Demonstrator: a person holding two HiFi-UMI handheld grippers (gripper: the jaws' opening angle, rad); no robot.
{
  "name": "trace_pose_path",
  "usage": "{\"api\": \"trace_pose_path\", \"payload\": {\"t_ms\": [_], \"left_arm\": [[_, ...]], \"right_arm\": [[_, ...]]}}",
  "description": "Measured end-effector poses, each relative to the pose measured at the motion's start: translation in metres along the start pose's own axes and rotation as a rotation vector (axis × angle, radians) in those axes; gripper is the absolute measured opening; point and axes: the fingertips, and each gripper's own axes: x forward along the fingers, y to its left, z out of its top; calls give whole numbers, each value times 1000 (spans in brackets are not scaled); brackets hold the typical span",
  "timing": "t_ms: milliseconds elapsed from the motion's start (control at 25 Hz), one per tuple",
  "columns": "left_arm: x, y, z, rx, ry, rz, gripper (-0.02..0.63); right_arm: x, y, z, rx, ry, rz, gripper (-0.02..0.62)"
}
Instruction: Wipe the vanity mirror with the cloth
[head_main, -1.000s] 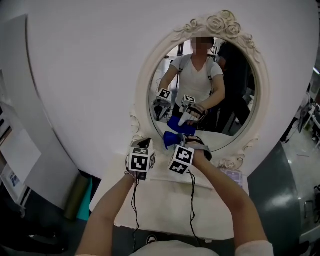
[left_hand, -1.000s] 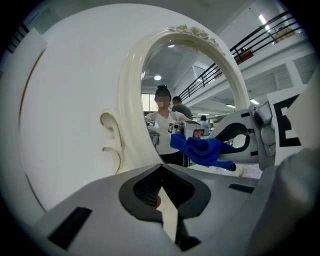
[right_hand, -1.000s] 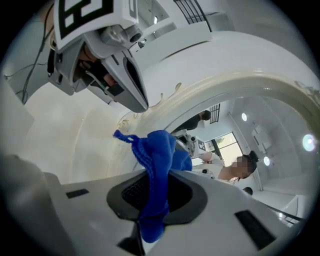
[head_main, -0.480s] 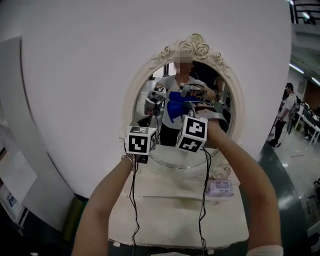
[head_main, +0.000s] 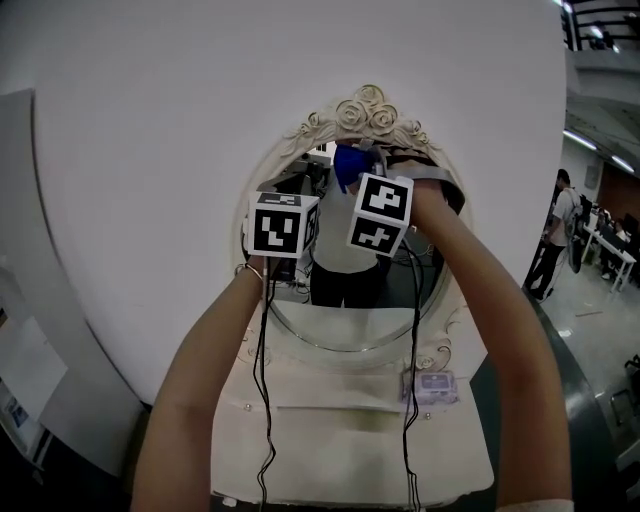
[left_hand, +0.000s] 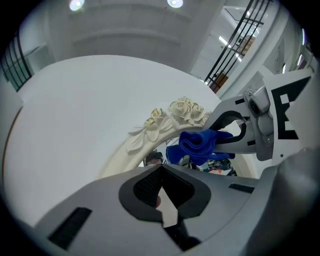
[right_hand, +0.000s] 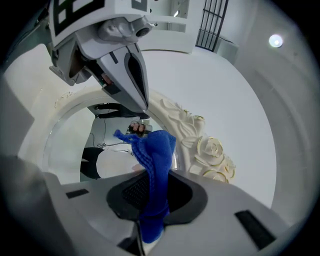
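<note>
The oval vanity mirror (head_main: 345, 300) has a cream carved frame with a rose crest (head_main: 368, 113) on top. My right gripper (head_main: 358, 168) is shut on a blue cloth (head_main: 348, 160), and the cloth lies against the glass just under the crest. In the right gripper view the cloth (right_hand: 155, 150) sticks up from between the jaws, next to the carved roses (right_hand: 210, 150). My left gripper (left_hand: 161, 192) is shut on nothing and hangs just left of the right one, in front of the upper glass. Its cube (head_main: 282, 225) hides its tips in the head view.
Below the mirror is a cream vanity table (head_main: 340, 430) with a small packet (head_main: 430, 385) at its right. Two cables (head_main: 265, 400) hang from the grippers. A curved white wall (head_main: 150, 150) is behind. People stand far off at the right (head_main: 553, 240).
Both grippers have risen from the mirror's lower part to its top. The cloth went up the glass with the right gripper and now sits under the rose crest.
</note>
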Motion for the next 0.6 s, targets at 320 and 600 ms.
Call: {"api": "trace_pose_path", "payload": {"t_ms": [320,600], "left_arm": [[6,2,13,8,-14,-12,3],[9,9,17,0,-8,3,3]], "right_arm": [[10,-11,0,-8,7,-18,66],[12,-15,0,-28,13,-28,66]]}}
